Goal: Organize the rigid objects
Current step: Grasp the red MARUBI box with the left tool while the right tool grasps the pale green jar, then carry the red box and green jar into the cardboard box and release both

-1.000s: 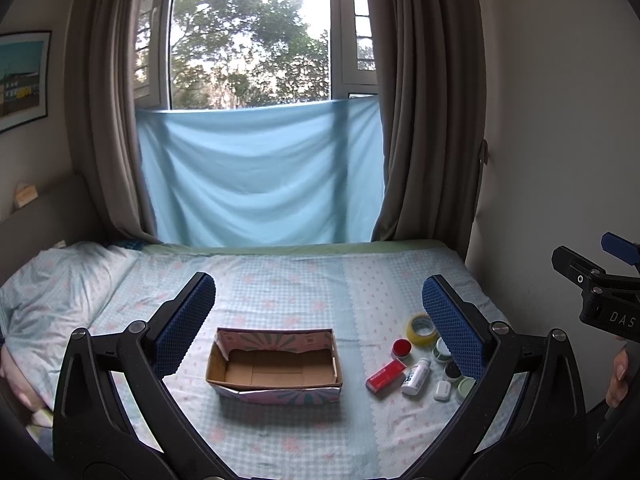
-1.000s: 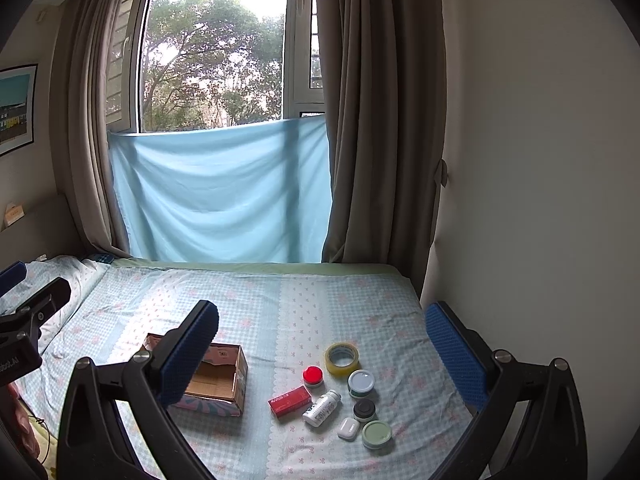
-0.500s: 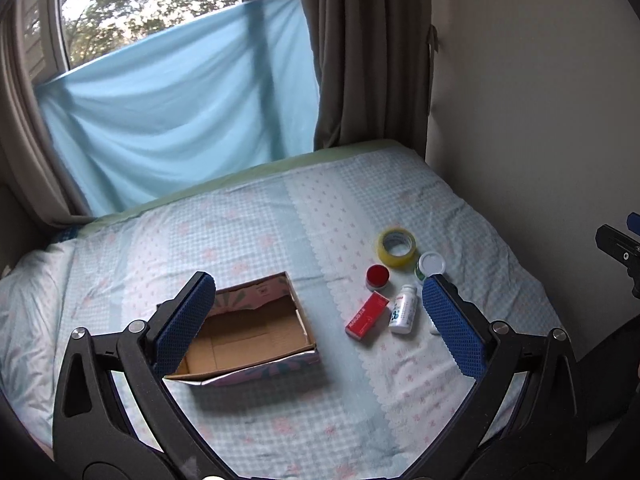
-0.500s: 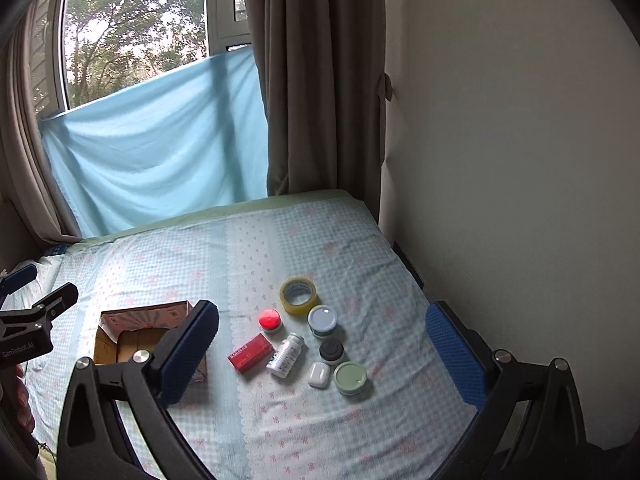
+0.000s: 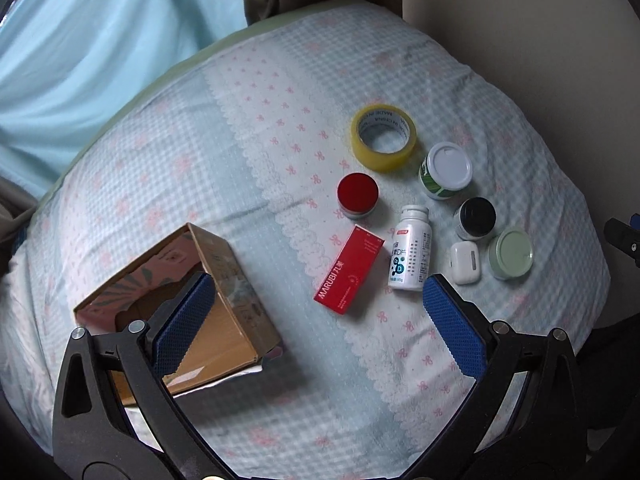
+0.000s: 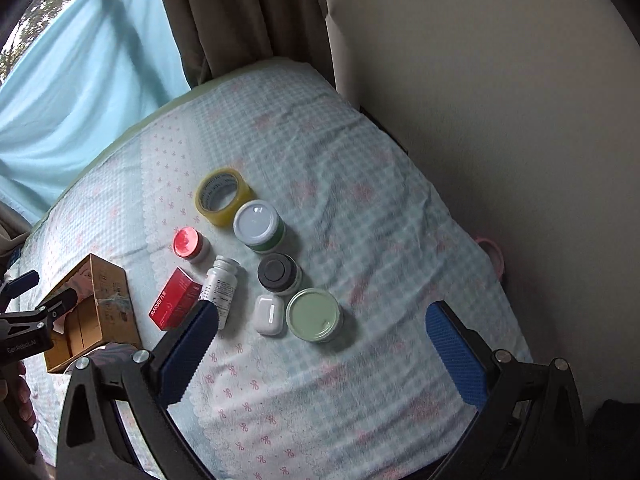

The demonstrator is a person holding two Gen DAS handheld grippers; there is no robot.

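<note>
On the bed lie a yellow tape roll (image 5: pixel 384 136) (image 6: pixel 223 196), a white-lidded green jar (image 5: pixel 446 170) (image 6: pixel 259 226), a red-lidded jar (image 5: pixel 357 194) (image 6: pixel 187 243), a red box (image 5: pixel 349 276) (image 6: pixel 173 299), a white pill bottle (image 5: pixel 411 254) (image 6: pixel 220 286), a black-lidded jar (image 5: pixel 476 218) (image 6: pixel 278 273), a white earbud case (image 5: pixel 465 262) (image 6: pixel 269 314) and a pale green lid jar (image 5: pixel 511 254) (image 6: pixel 314 315). An open cardboard box (image 5: pixel 224 280) (image 6: pixel 96 304) sits left of them. My left gripper (image 5: pixel 316 308) hovers open over the red box. My right gripper (image 6: pixel 320 340) hovers open above the pale green jar.
The bed's checked sheet (image 5: pixel 280 100) (image 6: pixel 360 200) ends at a beige wall (image 6: pixel 500 100) on the right. A blue cloth (image 5: pixel 80 60) and brown curtains (image 6: pixel 240 12) hang behind. A hand (image 6: pixel 16 396) holds the left gripper at the left edge.
Both grippers have tilted down and moved closer to the bed, so the objects look larger and the window has left the view. Both stay open.
</note>
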